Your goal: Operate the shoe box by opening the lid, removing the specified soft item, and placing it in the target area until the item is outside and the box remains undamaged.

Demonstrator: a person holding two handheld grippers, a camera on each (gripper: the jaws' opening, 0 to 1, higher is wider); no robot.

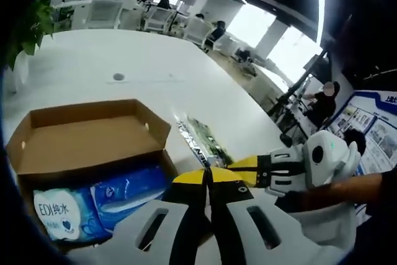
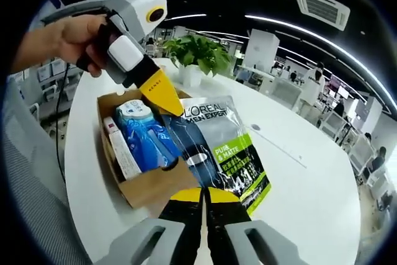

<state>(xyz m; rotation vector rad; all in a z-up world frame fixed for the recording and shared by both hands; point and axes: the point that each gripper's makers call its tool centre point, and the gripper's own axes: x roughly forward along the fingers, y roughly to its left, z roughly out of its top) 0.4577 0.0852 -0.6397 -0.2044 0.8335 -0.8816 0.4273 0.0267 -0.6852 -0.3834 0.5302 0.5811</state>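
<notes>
The open cardboard shoe box point(image 1: 93, 134) lies on the white table, lid flap folded back. Inside it are blue wet-wipe packs point(image 1: 124, 193) and a white pack point(image 1: 59, 212). My right gripper point(image 2: 203, 192) is shut on the lower edge of a soft grey and green L'Oreal pouch point(image 2: 229, 153), held above the box's near wall point(image 2: 152, 187) and the table. Seen edge-on, the pouch point(image 1: 201, 138) slants toward the right gripper point(image 1: 245, 164). My left gripper point(image 1: 208, 173) is shut, with nothing seen between its jaws. Its yellow tips point(image 2: 166, 98) overlap the pouch's top corner, over the wipes point(image 2: 146, 138).
The white table point(image 2: 298, 172) stretches wide to the right of the box. A potted plant point(image 2: 198, 51) stands at its far end. A hand point(image 2: 68, 38) holds the left gripper. Office desks and chairs point(image 1: 155, 13) fill the background.
</notes>
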